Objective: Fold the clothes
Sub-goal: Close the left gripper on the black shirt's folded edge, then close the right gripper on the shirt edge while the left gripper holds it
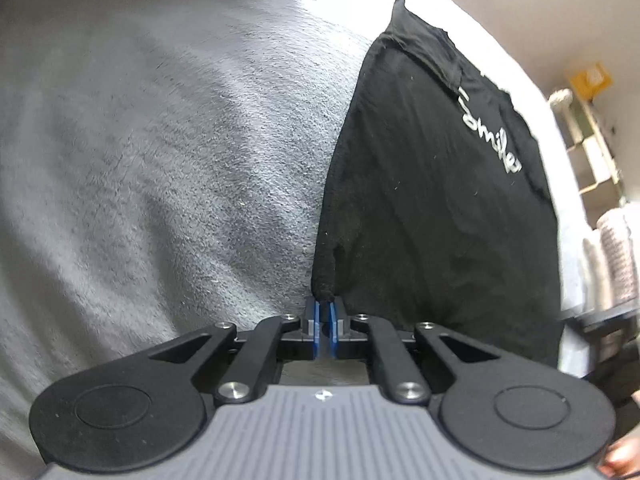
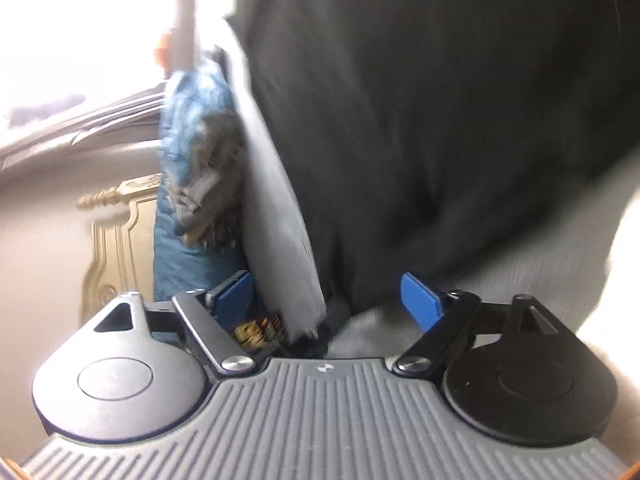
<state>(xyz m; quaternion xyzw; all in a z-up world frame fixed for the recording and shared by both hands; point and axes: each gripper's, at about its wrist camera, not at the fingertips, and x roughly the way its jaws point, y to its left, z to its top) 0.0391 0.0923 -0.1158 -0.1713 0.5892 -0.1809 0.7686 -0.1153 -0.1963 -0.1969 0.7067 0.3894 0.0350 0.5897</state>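
Left wrist view shows the black T-shirt (image 1: 432, 184) spread over the grey fleece blanket (image 1: 160, 160), with white script lettering (image 1: 490, 136) running along its right part and a flap of black cloth doubled over near the far end, beside that lettering. The left gripper (image 1: 325, 312) has its blue pads (image 1: 317, 316) drawn together, and a corner of the T-shirt's near edge comes right down to their tips; it looks pinched between them, though the exact bite is hidden by the cloth itself. Right wrist view is blurred; there the right gripper (image 2: 332, 300) stands with its blue fingers (image 2: 420, 300) well apart and nothing between them, and the T-shirt (image 2: 440, 100) fills the space just beyond it, lying on the same grey blanket (image 2: 280, 220). To the left of the T-shirt in that view sits a heap of blue and grey-brown clothes (image 2: 196, 152), whose state I cannot make out. As for progress, I judge the T-shirt to be partway through: it is long and narrow, with at least one portion turned over, yet not a compact bundle. Whether the held corner is being carried over for a further fold or drawn out to flatten the cloth, the views do not settle. Remaining, as I read it, is at least bringing this garment down to a small neat shape
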